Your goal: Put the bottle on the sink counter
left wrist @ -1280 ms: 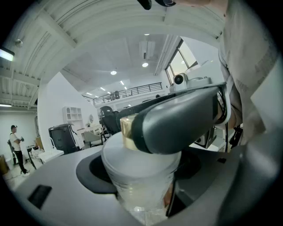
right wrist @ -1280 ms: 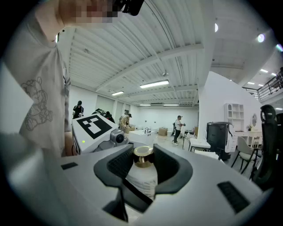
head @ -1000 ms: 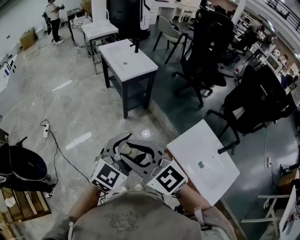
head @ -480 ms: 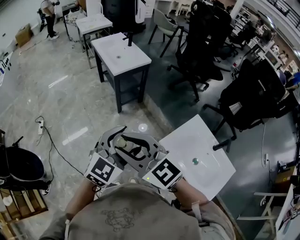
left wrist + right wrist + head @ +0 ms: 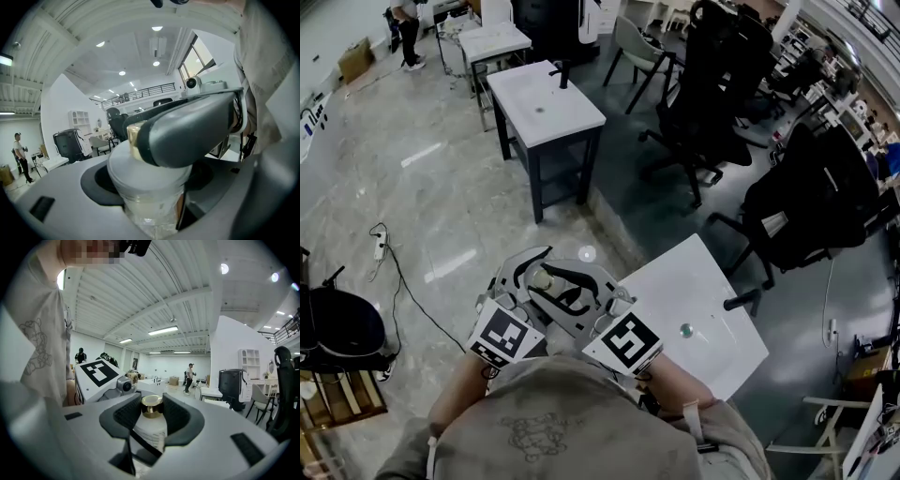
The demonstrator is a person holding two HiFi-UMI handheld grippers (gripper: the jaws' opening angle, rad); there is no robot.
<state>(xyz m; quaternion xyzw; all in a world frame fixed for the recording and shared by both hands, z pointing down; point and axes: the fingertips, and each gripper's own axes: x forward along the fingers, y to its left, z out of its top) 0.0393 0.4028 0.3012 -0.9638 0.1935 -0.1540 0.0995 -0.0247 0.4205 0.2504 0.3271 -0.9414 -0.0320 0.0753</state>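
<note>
bottle (image 5: 546, 278): lower centre of the head view, between the two claws.
left claw (image 5: 525, 274): on the left of the bottle, around its body.
right claw (image 5: 577, 285): on the right of the bottle, its jaws at both sides of the cap.
near sink surface (image 5: 703, 281): lower right, just beside the claws.
far sink surface (image 5: 548, 105): upper centre, behind the claws, on the floor (image 5: 441, 187).
chairs (image 5: 722, 84): upper right, behind the near sink surface.
cable (image 5: 389, 272): on the floor, at the left.
person (image 5: 408, 28): upper left corner.
</note>
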